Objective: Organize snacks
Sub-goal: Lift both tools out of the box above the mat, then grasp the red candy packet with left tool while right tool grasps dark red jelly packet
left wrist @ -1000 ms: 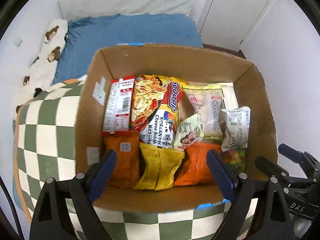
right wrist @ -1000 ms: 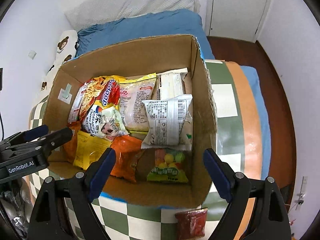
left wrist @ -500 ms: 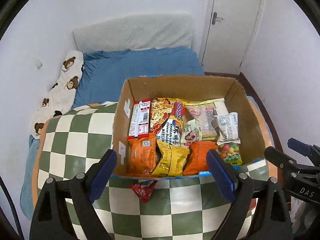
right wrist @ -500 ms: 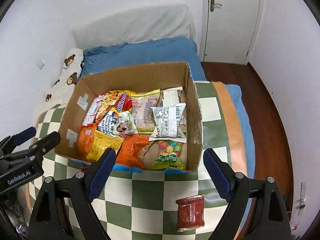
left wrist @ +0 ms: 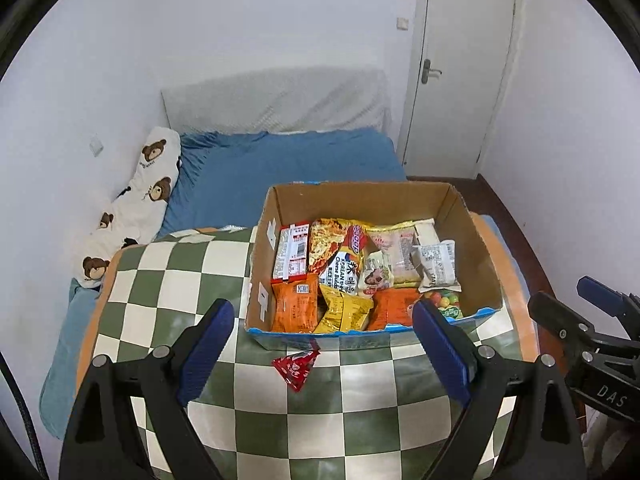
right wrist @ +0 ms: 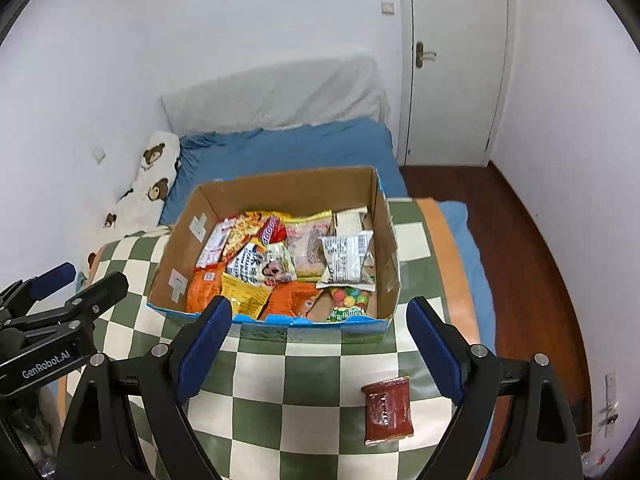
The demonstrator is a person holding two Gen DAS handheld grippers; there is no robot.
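Snacks fill an open cardboard box [left wrist: 466, 220] that stands on a green-and-white checkered surface [left wrist: 168, 264]; contents include orange packets [left wrist: 294, 308], yellow packets [left wrist: 344, 308], a noodle pack [left wrist: 330, 244], a white wrapper [left wrist: 436, 266] and a candy bag [left wrist: 446, 304]. One red packet [right wrist: 388, 410] lies outside the box on the surface, near its front edge.

Room: white walls, a white door [left wrist: 460, 80], dark wood floor [right wrist: 520, 248]. A bed with a blue sheet [left wrist: 288, 164] lies behind the surface; a bear-print pillow [left wrist: 140, 196] rests against the left wall.

Left tongs [left wrist: 320, 348]: spread wide, holding nothing, held above the surface short of the box front, with the red packet [left wrist: 296, 364] lying between the blue pads [left wrist: 204, 344].

Right tongs [right wrist: 316, 344]: likewise spread and holding nothing, pointed at the box front, the red packet low by the right finger. Each tool shows at the edge of the other's view.
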